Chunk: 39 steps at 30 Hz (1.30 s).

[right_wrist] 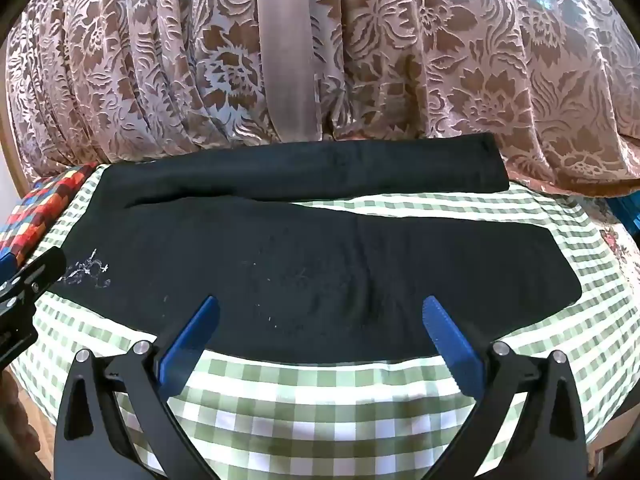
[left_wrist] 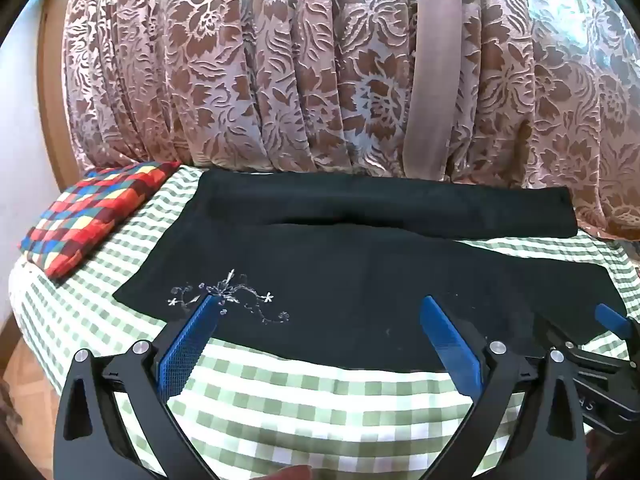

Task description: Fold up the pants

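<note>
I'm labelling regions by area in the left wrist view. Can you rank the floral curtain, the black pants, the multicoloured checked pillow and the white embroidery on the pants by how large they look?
1. Floral curtain, filling the upper half.
2. Black pants.
3. Multicoloured checked pillow.
4. White embroidery, clearly smallest.
Fisheye distortion doesn't make any of these close.

So the surface is covered in a green-and-white checked cloth (left_wrist: 304, 396). Along the far side hangs a big floral curtain (left_wrist: 280, 64) in brown and pale pink, gathered in folds, with a plain beige band (left_wrist: 432, 72) running down it. At the far left there's a colorful patchwork-check cushion (left_wrist: 92, 216) lying on the cloth, right below the curtain.
</note>
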Tool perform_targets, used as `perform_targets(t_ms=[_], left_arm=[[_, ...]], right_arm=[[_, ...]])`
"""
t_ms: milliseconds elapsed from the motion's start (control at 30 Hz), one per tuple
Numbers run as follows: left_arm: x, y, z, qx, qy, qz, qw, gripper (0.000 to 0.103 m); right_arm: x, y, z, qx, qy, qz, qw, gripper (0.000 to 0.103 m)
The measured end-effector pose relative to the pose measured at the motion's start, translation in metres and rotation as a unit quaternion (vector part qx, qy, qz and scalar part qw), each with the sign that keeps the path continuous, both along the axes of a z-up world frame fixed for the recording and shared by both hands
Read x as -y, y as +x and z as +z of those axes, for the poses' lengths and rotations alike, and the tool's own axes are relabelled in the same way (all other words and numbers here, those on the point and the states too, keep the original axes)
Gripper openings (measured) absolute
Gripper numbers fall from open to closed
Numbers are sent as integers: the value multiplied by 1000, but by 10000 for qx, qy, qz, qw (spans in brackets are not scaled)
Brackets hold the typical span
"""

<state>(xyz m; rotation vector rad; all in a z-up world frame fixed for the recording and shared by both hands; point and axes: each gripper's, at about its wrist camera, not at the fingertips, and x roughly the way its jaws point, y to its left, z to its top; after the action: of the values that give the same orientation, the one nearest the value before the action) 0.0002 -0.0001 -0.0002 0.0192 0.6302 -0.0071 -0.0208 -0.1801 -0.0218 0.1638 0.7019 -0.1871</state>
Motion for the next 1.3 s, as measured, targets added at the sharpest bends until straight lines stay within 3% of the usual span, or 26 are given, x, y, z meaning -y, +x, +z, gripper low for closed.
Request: perform_targets(t_ms=[267,367,1300], left_arm=[[-18,5,1,-86,-98,-53,9999,100],[-7,1,-3,-27,16,-19,10000,100],[-10,-2,-8,-106,-121,48,9999,100]], right_arm=[[-4,-2,-2,13,-17,3,10000,101],[-3,-2,-5,14,5,1,10000,101],[-4,-8,-4,-6,-20,-19,10000,101]])
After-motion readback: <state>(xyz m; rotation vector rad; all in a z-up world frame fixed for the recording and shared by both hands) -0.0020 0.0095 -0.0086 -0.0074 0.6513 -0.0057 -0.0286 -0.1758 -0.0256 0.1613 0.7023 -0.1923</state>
